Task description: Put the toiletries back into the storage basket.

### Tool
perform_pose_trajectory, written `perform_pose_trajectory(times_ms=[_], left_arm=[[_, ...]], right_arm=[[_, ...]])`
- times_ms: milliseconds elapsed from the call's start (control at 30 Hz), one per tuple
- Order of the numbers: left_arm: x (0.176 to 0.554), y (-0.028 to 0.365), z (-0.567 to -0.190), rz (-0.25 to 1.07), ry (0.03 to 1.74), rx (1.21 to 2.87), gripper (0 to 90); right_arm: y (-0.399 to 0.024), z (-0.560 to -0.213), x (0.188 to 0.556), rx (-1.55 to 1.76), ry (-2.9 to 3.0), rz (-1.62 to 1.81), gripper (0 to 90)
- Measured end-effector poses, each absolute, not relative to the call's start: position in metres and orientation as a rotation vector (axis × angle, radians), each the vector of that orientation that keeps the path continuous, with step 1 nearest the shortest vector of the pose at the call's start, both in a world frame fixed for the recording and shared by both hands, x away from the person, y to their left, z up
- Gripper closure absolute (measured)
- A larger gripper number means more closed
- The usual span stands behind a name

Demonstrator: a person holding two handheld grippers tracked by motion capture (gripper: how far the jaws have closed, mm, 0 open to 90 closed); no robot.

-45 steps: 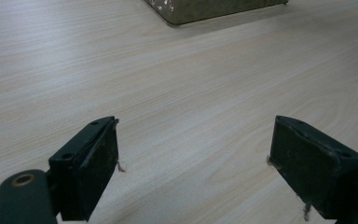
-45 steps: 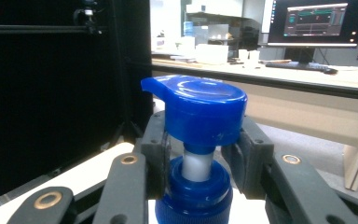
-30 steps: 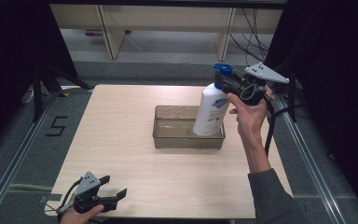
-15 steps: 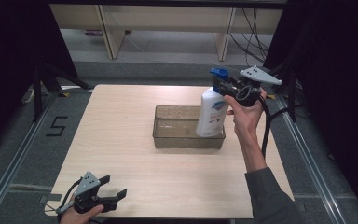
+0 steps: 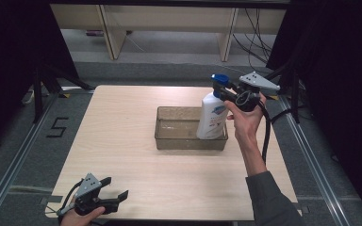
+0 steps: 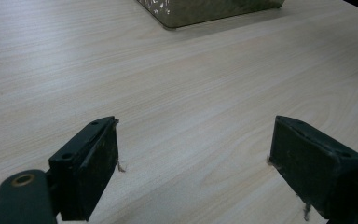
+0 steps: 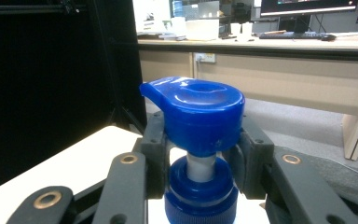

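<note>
Left gripper (image 5: 115, 195) at seven o'clock on the pale wooden table (image 5: 122, 122), jaws spread wide on nothing, translucent rectangular plastic bin (image 5: 169, 134) at centre, white pump bottle with blue cap (image 5: 211, 115) standing in its three o'clock end, right gripper (image 5: 224, 92) clamped around the pump neck under the cap.

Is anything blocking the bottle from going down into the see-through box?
Nothing visible does. The right gripper holds the bottle by its blue pump top, with its lower part at the right end of the box. No other things lie in the box.
</note>
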State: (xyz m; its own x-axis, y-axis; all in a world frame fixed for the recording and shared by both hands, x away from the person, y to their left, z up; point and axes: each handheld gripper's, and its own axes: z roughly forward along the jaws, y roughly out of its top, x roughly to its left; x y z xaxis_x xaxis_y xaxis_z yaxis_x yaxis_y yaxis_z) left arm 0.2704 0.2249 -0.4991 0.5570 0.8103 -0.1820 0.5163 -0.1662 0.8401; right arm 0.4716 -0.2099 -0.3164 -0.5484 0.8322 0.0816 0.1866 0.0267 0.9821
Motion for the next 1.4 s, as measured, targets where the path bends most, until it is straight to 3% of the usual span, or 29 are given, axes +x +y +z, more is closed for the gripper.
perform_pose_trajectory(times_ms=[733,1400], left_arm=[[0.271,0.225,-0.499,0.380,1.080,1.826,14.8],[0.270,0.225,-0.499,0.386,1.082,1.831,14.8]], right_arm=[[-0.209,-0.344,0.470,1.067,1.820,1.540,61.9],[-0.205,-0.348,0.464,1.053,1.804,1.549,61.3]])
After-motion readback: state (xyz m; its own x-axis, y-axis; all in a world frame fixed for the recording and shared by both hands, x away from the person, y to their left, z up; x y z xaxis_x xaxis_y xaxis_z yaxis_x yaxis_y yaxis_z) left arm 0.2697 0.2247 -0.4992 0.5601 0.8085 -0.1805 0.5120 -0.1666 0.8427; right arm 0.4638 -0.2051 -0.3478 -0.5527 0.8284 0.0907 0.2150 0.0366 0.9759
